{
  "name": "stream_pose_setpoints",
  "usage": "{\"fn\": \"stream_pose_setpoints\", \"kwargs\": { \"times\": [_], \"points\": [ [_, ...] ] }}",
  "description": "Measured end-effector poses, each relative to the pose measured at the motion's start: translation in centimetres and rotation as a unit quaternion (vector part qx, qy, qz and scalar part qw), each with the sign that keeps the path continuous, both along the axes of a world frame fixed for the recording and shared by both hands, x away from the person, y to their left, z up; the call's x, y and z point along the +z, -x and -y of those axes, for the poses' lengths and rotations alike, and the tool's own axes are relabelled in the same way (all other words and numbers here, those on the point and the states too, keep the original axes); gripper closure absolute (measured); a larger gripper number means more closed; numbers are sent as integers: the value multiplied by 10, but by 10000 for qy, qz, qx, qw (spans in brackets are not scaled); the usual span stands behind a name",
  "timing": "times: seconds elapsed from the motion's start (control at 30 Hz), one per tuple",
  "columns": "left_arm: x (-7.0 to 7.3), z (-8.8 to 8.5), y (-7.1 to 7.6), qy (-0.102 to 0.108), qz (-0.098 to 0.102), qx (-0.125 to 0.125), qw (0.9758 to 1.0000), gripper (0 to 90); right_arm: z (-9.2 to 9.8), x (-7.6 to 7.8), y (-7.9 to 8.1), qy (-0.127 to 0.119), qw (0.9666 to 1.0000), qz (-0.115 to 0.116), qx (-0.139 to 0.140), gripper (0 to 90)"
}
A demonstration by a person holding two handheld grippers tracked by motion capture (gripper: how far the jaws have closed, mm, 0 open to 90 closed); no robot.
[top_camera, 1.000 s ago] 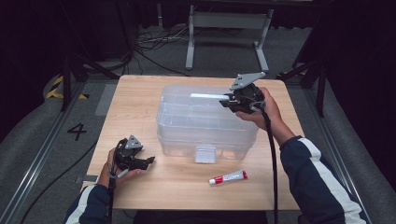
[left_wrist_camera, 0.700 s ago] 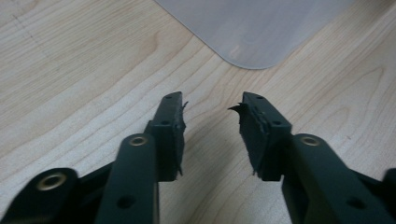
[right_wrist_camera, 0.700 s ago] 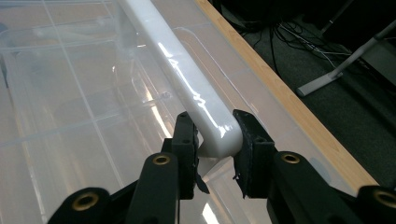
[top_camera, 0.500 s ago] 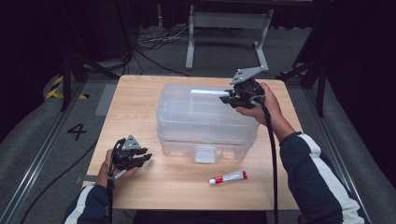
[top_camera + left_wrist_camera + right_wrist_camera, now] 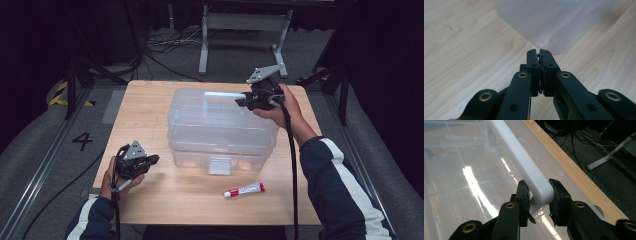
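Note:
A clear plastic storage box (image 5: pixel 220 136) stands in the middle of the wooden table (image 5: pixel 145 107). Its lid carries a white handle (image 5: pixel 220 94). My right gripper (image 5: pixel 241 102) is shut on the handle's right end; in the right gripper view the handle (image 5: pixel 524 162) sits between the jaws of the right gripper (image 5: pixel 539 192). At the front left, just above the table, my left gripper (image 5: pixel 155 159) points at the box. Its jaws have just been closing and now meet with nothing between them, as the left gripper (image 5: pixel 539 53) shows, facing the box corner (image 5: pixel 536 25).
A small red and white tube (image 5: pixel 244 190) lies on the table in front of the box, toward the right. The box has a clear latch (image 5: pixel 220 165) on its front wall. Cables and a metal stand (image 5: pixel 240 30) are on the floor beyond the table.
The left gripper's jaws have closed from open to shut, and that hand has lifted slightly. The right gripper has stayed on the handle.

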State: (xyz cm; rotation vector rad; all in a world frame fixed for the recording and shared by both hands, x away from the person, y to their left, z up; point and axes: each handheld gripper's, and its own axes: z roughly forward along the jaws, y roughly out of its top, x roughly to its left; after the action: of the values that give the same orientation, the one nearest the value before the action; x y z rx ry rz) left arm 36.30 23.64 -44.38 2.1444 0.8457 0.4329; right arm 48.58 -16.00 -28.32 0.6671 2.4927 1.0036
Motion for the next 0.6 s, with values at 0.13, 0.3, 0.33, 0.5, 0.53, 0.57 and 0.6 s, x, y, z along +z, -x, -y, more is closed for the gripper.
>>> {"fn": "stream_pose_setpoints", "kwargs": {
  "times": [0.13, 0.3, 0.33, 0.5, 0.53, 0.57, 0.6],
  "points": [
    [13, -1, 2, 117, 222, 32, 9997, 894, -1, 2, -3, 22, 10000, -32, -44, 715],
    [27, 3, 5, 315, 460, 32, 9984, 898, -3, 5, -5, 114, 9998, -84, -111, 713],
    [30, 5, 6, 348, 500, 12, 9981, 897, -3, 6, -5, 106, 9998, -81, -117, 712],
    [37, 17, 4, 408, 633, -47, 9972, 897, -4, 8, -9, 120, 9997, -129, -140, 711],
    [37, 18, 3, 422, 641, -63, 9970, 897, -4, 8, -10, 130, 9997, -137, -141, 710],
    [37, 18, 3, 422, 641, -63, 9970, 897, -4, 8, -10, 130, 9997, -137, -141, 710],
    [38, 19, 3, 444, 644, -71, 9969, 897, -4, 9, -11, 126, 9997, -128, -143, 708]
  ]
}}
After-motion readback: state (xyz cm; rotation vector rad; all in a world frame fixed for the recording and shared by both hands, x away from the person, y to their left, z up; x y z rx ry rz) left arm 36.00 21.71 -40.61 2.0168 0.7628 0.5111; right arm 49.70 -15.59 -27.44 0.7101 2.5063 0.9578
